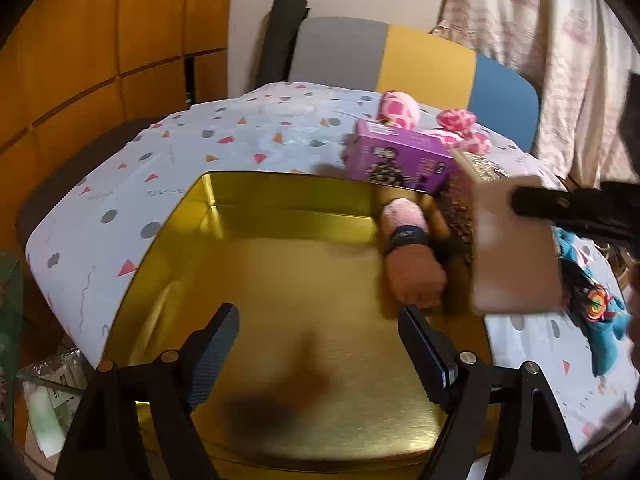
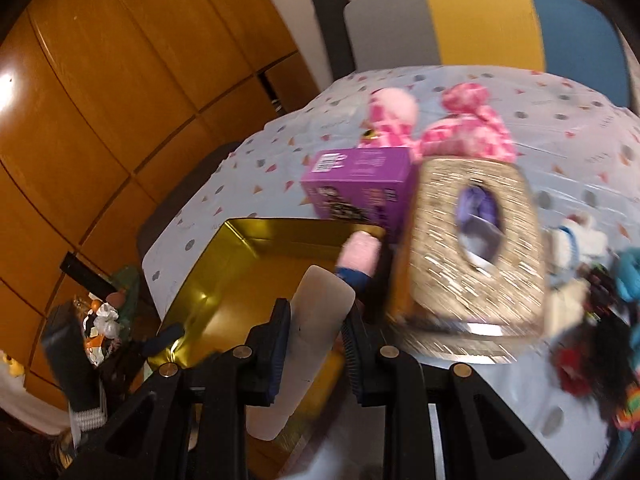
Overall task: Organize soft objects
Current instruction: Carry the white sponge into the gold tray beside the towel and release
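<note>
Jaws: your right gripper [image 2: 318,334] clamps a pale flat pad [image 2: 316,320]; your left gripper [image 1: 320,344] stands open, empty | pink plush roll [image 1: 412,256] lies in gold tin [image 1: 280,264], far right corner | tin sits on counter [image 1: 240,136], beside purple box [image 1: 396,156].

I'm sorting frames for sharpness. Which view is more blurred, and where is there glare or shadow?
Right wrist view: heavy motion smear on the glittery tissue box and the toys at right; a bright glare spot on the wooden cabinet. Left wrist view: mostly sharp, only the pale flat piece at right is smeared; the left gripper casts a dark shadow on the gold tin.
</note>
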`<action>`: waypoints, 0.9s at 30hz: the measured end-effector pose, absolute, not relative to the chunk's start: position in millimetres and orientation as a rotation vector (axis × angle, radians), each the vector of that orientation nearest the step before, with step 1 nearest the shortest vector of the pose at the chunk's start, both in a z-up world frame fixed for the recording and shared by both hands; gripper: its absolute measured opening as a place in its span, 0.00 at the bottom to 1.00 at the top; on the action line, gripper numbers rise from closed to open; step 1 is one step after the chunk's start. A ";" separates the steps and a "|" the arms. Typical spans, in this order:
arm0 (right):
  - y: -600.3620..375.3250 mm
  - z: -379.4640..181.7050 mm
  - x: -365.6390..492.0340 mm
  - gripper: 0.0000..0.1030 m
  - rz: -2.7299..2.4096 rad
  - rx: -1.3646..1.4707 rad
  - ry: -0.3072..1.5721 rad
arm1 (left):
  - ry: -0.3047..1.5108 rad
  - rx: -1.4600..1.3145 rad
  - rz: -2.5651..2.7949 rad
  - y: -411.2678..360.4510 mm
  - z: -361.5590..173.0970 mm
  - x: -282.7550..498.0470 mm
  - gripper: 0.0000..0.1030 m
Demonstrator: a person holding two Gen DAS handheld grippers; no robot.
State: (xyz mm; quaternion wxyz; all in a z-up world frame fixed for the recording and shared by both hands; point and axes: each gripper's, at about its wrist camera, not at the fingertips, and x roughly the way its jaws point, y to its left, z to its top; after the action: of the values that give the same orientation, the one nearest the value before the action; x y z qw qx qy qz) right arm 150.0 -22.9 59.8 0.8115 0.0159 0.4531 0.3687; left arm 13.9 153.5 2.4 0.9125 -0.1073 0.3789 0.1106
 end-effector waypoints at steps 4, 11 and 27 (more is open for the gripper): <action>16.1 49.4 171.0 0.24 0.781 0.008 0.995 | 0.788 -0.268 0.244 171.0 -2.8 10.8 0.80; 62.4 9.9 207.0 0.37 0.730 -0.054 1.083 | 0.793 -0.306 0.252 185.3 -8.1 6.8 0.82; -32.4 73.2 149.2 0.63 0.616 -0.103 0.846 | 0.798 -0.281 0.179 161.8 -6.0 10.2 0.82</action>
State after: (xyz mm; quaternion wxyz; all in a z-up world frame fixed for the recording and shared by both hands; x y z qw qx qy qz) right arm 149.2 -32.4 73.2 0.8650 -0.0491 0.4037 0.2940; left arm 10.2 161.8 -6.0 0.9080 -0.1361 0.3867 0.0868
